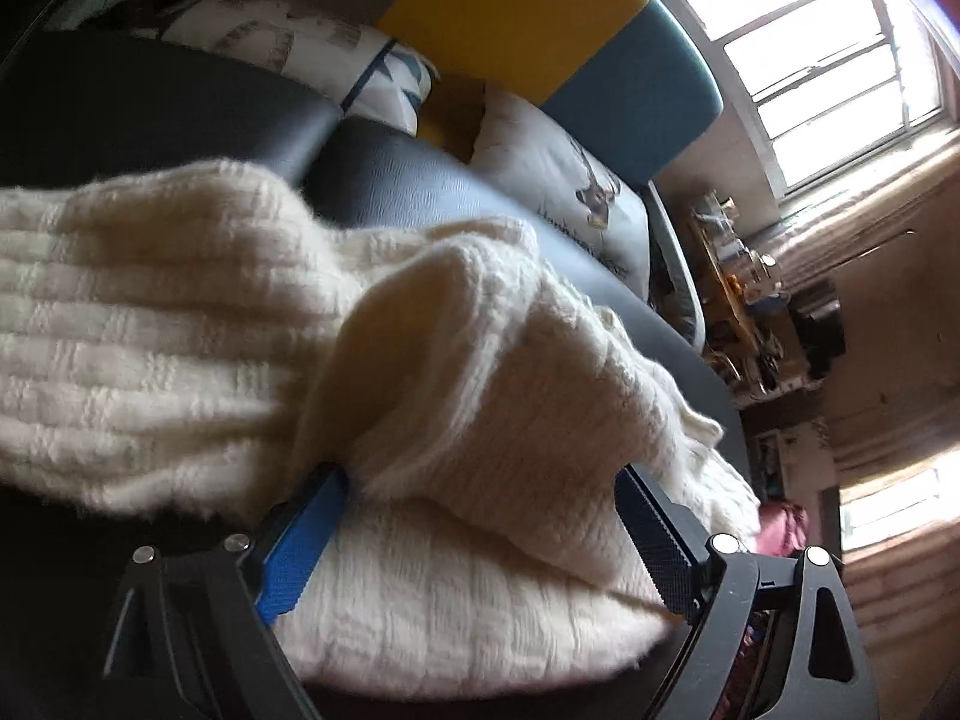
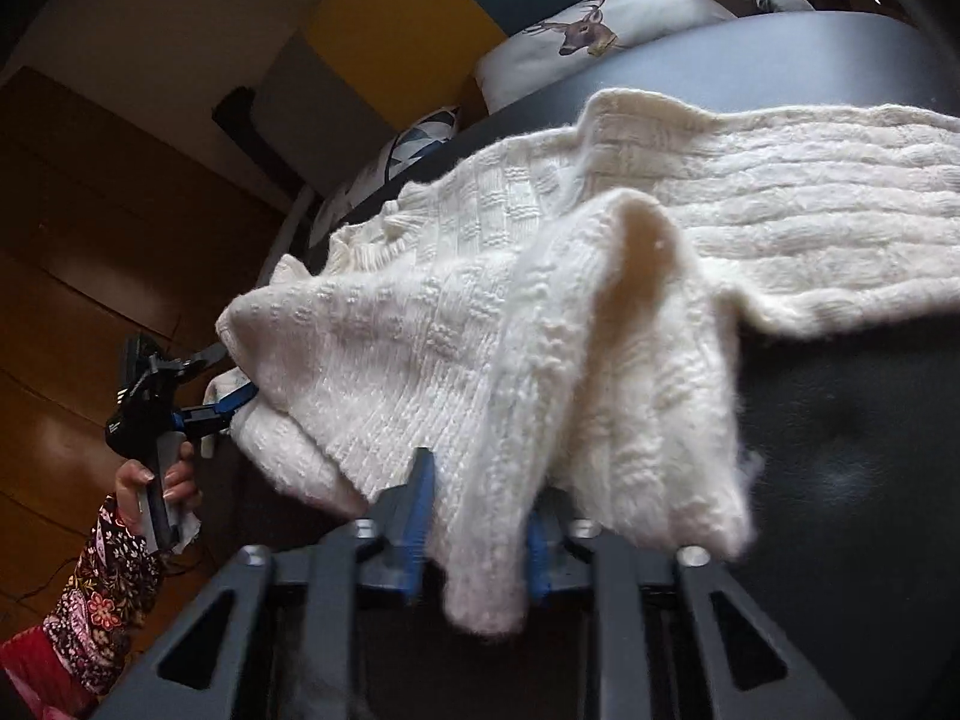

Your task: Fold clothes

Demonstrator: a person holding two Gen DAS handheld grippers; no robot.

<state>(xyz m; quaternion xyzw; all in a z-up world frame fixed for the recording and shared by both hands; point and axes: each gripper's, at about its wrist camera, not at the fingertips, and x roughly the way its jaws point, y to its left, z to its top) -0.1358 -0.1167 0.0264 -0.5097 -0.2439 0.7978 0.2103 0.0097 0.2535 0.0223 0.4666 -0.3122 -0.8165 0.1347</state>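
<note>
A cream knitted sweater (image 2: 540,324) lies heaped across a dark leather seat (image 2: 840,420), filling the middle of the right wrist view and running off to the upper right edge of the frame. One fold of it hangs down toward the bottom centre.

The right gripper (image 2: 477,534), at the bottom centre of its own view, is clenched on that hanging fold: knit is pinched between the two blue pads (image 2: 420,516), which stand close together.

The left gripper (image 1: 480,534) is released. In the left wrist view its blue pads sit far apart at the lower left and lower right, with a thick roll of the sweater (image 1: 420,390) lying between them; neither pad visibly presses into the knit. The same tool appears at the left edge of the right wrist view, jaws apart at the sweater's end, held by a hand (image 2: 159,480) in a floral-patterned sleeve (image 2: 102,600).

Behind the seat, toward the top of the right wrist frame, rests a white cushion with a deer print (image 2: 576,30), and above it a yellow panel (image 2: 396,24). A bright window (image 1: 828,60) occupies the upper right of the left wrist view.
</note>
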